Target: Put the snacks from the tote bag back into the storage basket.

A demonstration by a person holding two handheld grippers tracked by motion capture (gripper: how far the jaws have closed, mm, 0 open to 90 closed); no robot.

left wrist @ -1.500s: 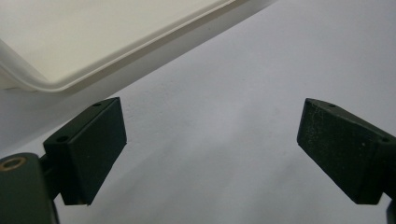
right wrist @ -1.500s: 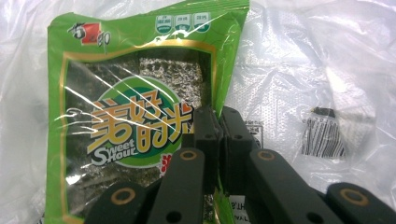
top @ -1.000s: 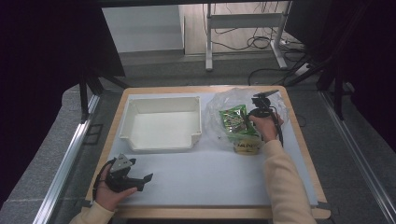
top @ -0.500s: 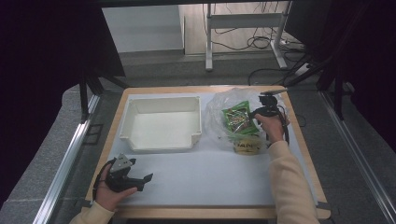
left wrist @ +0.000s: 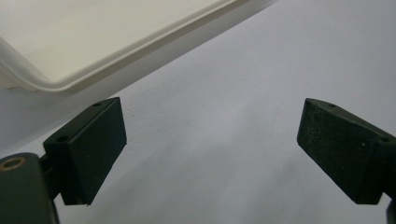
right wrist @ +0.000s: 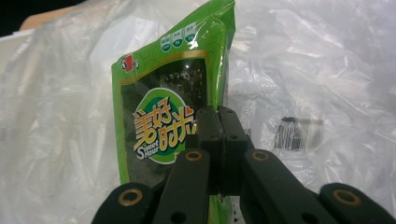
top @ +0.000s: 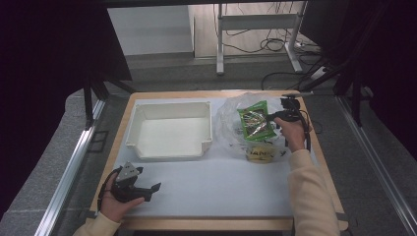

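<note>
Tabletop [top: 221,191] bare mid-front; right gripper [right wrist: 218,122] pinching green packet [right wrist: 170,116] edge; left gripper [left wrist: 210,149] gaping, empty.

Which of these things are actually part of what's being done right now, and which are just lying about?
In use:
- green snack packet, pinched in the right gripper
- clear plastic bag around it
- white tray, likely its destination

Lying about:
- yellow packet
- left gripper, jaws open, resting on the table
- cables on the floor

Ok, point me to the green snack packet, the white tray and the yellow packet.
green snack packet [right wrist: 163,121], right gripper view, round logo on its front
white tray [top: 169,155], high view, front rim
yellow packet [top: 259,153], high view, its middle
</note>
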